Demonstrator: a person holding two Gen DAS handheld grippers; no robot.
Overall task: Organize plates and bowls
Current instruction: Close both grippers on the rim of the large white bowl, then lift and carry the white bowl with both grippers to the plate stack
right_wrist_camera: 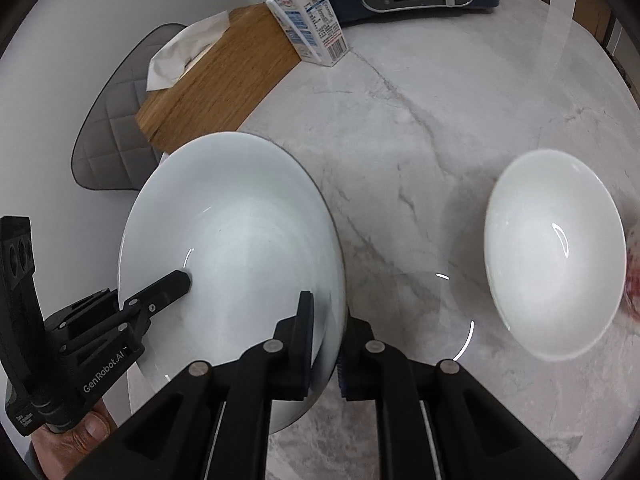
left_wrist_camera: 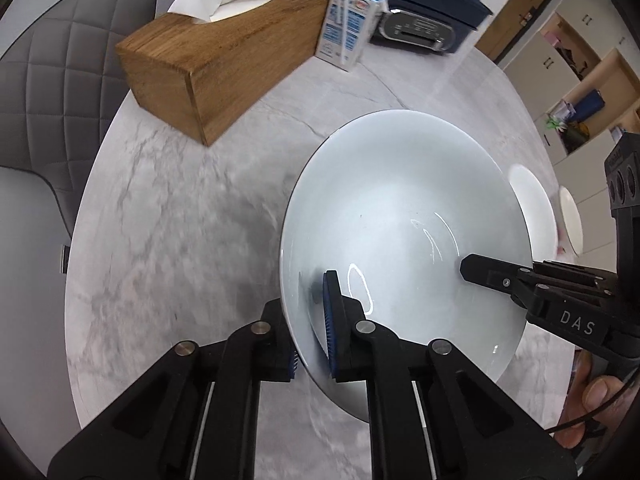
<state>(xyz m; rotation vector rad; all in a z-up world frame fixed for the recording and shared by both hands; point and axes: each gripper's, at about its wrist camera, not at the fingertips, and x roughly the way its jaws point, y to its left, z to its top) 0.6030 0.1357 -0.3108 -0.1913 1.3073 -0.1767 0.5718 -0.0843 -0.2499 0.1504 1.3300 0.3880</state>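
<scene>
A large white plate (left_wrist_camera: 400, 220) hangs tilted above the marble table (left_wrist_camera: 180, 220), held from both sides. My left gripper (left_wrist_camera: 306, 320) is shut on its near-left rim, one blue pad on top and the other underneath. In the right wrist view my right gripper (right_wrist_camera: 332, 312) is shut on the right rim of the same plate (right_wrist_camera: 240, 232). Each view also shows a finger of the other gripper lying on the plate: the right gripper's finger (left_wrist_camera: 484, 271) and the left gripper's finger (right_wrist_camera: 168, 286). A small white bowl (right_wrist_camera: 556, 252) stands on the table to the right, apart from the plate.
A wooden tissue box (left_wrist_camera: 216, 68), a milk carton (left_wrist_camera: 348, 24) and a dark blue appliance (left_wrist_camera: 416, 12) stand at the table's far side. A grey quilted chair (left_wrist_camera: 60, 92) is beyond the left edge. A second white dish (left_wrist_camera: 572, 220) and a red-patterned thing (right_wrist_camera: 632, 272) lie far right.
</scene>
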